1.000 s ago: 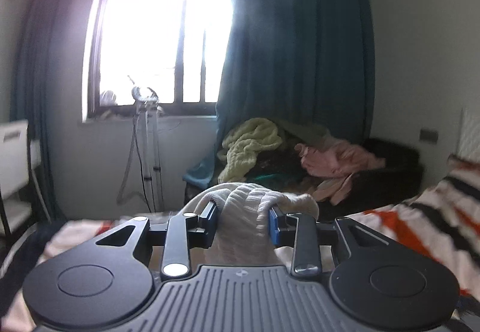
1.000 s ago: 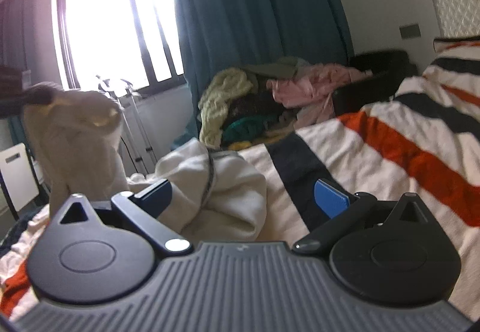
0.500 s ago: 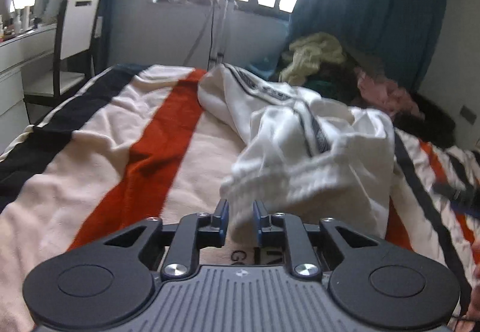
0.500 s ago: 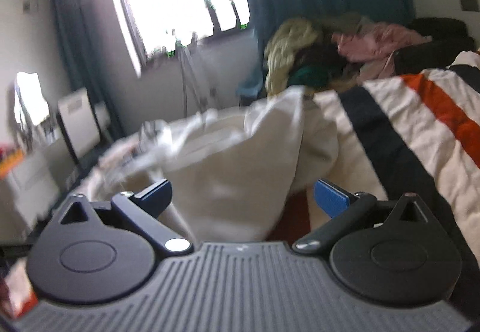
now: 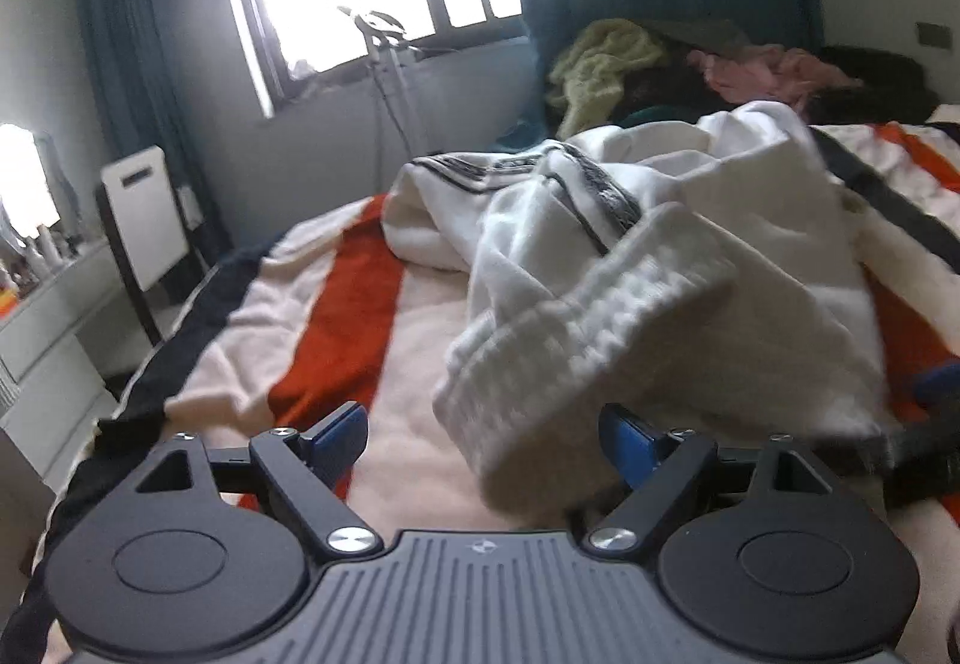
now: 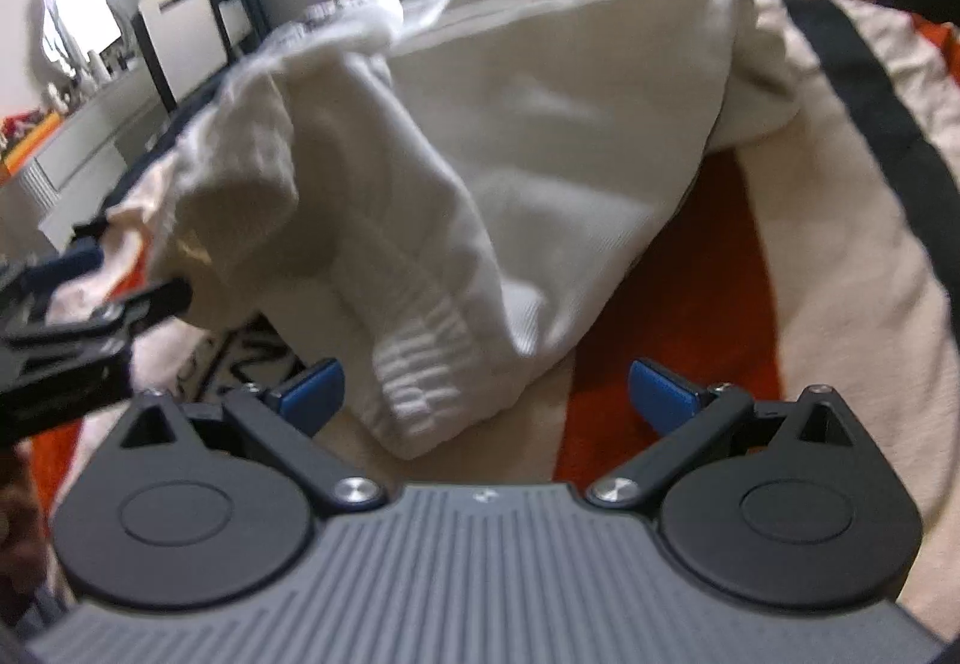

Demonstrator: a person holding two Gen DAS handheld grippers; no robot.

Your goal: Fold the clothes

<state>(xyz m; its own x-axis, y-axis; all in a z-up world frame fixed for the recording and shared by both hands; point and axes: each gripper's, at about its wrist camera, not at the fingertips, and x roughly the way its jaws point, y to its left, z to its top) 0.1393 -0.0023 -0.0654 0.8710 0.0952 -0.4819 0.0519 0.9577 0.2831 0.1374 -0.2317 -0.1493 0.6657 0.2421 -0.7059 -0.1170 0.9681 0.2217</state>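
The bed (image 5: pixel 360 316), under a striped blanket, carries the white garment (image 5: pixel 690 244), which lies crumpled with its long axis running away from both cameras toward the window. Its ribbed cuff (image 5: pixel 576 340) droops straight ahead of the left hand-held gripper (image 5: pixel 483 433), between jaws that have just been opening and now stand released, pressing nothing. The right hand-held gripper (image 6: pixel 486 391) also gapes empty, a ribbed hem just ahead. The left looks nearer the cuff.
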